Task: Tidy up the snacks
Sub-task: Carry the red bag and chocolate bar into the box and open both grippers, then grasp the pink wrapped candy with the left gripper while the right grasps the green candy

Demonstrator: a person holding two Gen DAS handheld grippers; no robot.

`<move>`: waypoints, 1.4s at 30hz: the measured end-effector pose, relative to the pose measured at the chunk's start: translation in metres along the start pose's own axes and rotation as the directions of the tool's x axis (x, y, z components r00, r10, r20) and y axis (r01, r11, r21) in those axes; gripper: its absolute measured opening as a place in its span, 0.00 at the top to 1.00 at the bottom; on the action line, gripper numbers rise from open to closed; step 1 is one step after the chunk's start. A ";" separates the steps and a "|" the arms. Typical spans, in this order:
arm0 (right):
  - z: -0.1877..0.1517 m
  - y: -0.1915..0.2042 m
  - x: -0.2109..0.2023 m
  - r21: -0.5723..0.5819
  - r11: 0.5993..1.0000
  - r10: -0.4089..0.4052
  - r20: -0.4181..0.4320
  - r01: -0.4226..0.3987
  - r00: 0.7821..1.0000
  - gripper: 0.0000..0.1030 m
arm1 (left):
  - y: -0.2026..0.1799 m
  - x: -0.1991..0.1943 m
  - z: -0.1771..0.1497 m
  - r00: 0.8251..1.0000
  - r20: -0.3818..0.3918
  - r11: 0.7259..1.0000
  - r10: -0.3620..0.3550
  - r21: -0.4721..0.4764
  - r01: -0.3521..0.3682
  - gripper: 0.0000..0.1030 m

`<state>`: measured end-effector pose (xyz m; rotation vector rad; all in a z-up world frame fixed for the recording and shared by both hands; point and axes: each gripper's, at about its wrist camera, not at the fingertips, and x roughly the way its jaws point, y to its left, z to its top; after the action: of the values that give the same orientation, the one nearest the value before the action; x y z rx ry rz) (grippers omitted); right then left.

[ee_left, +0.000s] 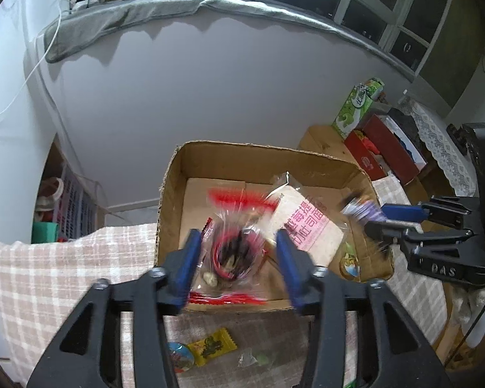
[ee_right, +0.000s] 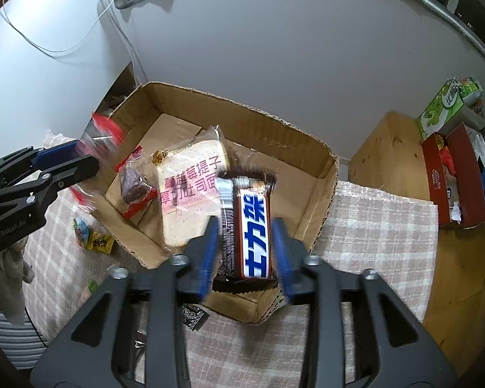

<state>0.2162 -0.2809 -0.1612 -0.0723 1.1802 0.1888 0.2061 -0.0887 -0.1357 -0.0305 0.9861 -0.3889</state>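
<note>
Both grippers hang over the cardboard box (ee_right: 320, 174) on the checked cloth (ee_right: 378, 220). The left gripper (ee_left: 239, 252) has its jaws apart around a blurred red-edged clear packet (ee_left: 232, 249), pads not pressing. The right gripper (ee_right: 245, 242) likewise stands apart around a chocolate bar (ee_right: 253, 232). A wrapped bread slice (ee_right: 190, 187) lies inside the box
</note>
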 end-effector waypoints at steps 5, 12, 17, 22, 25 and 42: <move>0.002 0.001 -0.008 0.007 1.000 0.001 0.034 -0.001 0.999 0.20 | 0.003 0.000 0.002 1.000 -0.008 1.000 0.017 -0.008 -0.017 0.43; 0.001 0.001 -0.005 0.015 1.000 -0.012 0.007 0.012 1.000 0.20 | 0.007 -0.005 0.001 1.000 0.001 1.000 0.019 -0.016 -0.019 0.43; -0.003 -0.002 -0.013 0.041 0.999 -0.009 0.018 0.008 1.000 0.20 | 0.012 -0.013 0.000 1.000 0.011 0.999 0.023 -0.022 -0.023 0.43; -0.008 -0.003 -0.020 0.048 0.999 0.005 0.027 -0.006 1.000 0.20 | 0.021 -0.026 -0.007 0.999 0.020 0.999 0.028 -0.044 -0.027 0.43; -0.017 -0.002 -0.025 0.052 0.998 0.020 0.033 -0.022 0.999 0.20 | 0.025 -0.033 -0.015 0.999 0.019 0.998 0.032 -0.049 -0.031 0.43; -0.102 0.001 -0.033 0.058 0.996 0.068 -0.037 -0.066 0.997 0.20 | 0.049 -0.070 -0.111 0.998 -0.057 0.987 0.034 -0.152 -0.042 0.43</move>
<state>0.1107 -0.2994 -0.1695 0.0135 1.2265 0.2139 0.0961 -0.0036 -0.1513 -0.1409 1.0674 -0.2797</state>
